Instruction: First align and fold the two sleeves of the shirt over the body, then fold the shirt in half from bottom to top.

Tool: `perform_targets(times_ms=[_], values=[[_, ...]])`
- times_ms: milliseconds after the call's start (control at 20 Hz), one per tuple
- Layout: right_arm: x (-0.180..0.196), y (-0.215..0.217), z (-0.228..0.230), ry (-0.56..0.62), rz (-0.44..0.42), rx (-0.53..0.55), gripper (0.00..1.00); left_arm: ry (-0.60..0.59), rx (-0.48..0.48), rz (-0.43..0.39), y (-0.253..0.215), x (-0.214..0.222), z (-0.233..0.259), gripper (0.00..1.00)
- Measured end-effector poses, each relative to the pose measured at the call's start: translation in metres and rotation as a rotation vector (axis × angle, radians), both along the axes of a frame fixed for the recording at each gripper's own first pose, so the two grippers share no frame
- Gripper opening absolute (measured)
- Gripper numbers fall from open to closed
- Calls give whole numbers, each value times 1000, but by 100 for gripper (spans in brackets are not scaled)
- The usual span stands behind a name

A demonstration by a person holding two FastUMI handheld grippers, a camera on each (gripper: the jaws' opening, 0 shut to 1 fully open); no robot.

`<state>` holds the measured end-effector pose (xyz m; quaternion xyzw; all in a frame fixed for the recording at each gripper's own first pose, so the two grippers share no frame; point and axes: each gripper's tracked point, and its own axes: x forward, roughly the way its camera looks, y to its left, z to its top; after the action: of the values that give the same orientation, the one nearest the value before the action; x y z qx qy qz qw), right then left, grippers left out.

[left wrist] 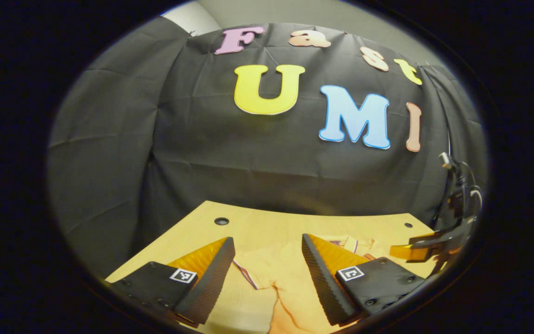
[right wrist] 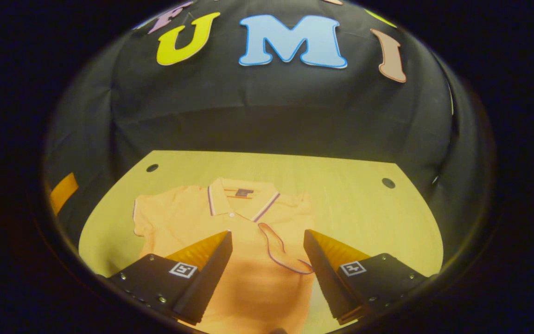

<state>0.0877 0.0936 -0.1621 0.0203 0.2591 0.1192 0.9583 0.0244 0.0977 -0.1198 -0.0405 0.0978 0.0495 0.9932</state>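
Left gripper [left wrist: 267, 260] hangs spread wide above the shirt [left wrist: 271, 278], holding nothing; whether its fingers graze the cloth I cannot tell. Right gripper [right wrist: 267, 253] is likewise wide apart and empty, hovering over the shirt's [right wrist: 230, 222] chest. The shirt lies flat on the surface [right wrist: 364, 204], collar [right wrist: 244, 202] toward the wall. One sleeve [right wrist: 149, 215] is spread out to the collar's left in the right gripper view; on the other side a striped-edged sleeve [right wrist: 281, 250] lies folded onto the body below the collar. The shirt's hem is cut off beneath the fingers. In the left gripper view the right gripper [left wrist: 415, 250] shows at the shirt's far side, partly cut off.
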Motion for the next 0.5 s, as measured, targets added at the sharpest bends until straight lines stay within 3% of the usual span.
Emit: perform_targets(times_ms=[250,500], values=[[-38,0,39,-71,-51,24,96,49,-6,-34,13,36,-31,95],[-70,3,64,-106,-70,59,96,132,-64,-3,27,69,-78,95]])
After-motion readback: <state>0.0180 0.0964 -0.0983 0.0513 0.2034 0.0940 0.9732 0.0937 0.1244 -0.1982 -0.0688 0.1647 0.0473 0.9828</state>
